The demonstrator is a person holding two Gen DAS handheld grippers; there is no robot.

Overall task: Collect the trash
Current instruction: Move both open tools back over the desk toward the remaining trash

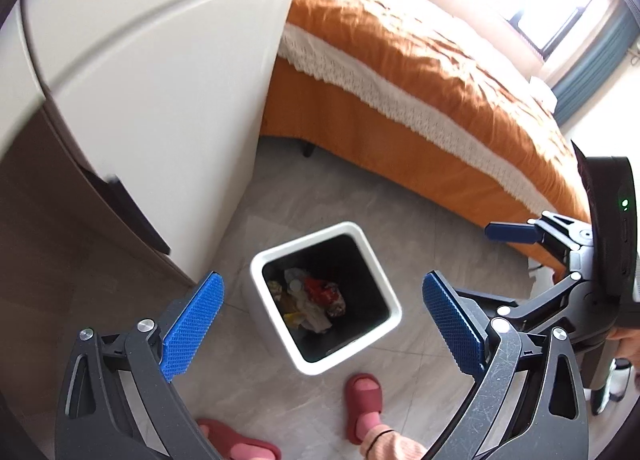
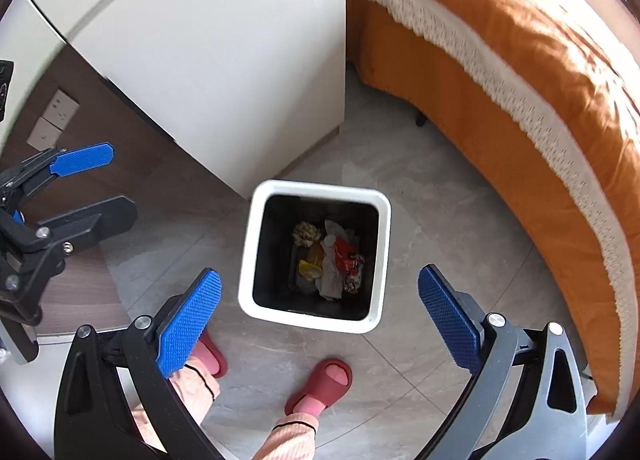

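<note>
Right wrist view shows the right gripper (image 2: pixel 320 318) and left gripper (image 1: pixel 322 326) both spread wide and empty above the white bin (image 2: pixel 314 189), trash (image 2: pixel 330 256) at its bottom. Likely next: lowering to grasp the bin's rim.

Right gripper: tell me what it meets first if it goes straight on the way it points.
Probably the white bin: the open right gripper points down at its near rim and black liner holding crumpled trash. Depth is unclear.

Left tool (image 1: pixel 322 324) spread wide above white bin (image 1: pixel 280 256); trash (image 1: pixel 312 300) inside; bed (image 1: pixel 400 71) beyond.
</note>
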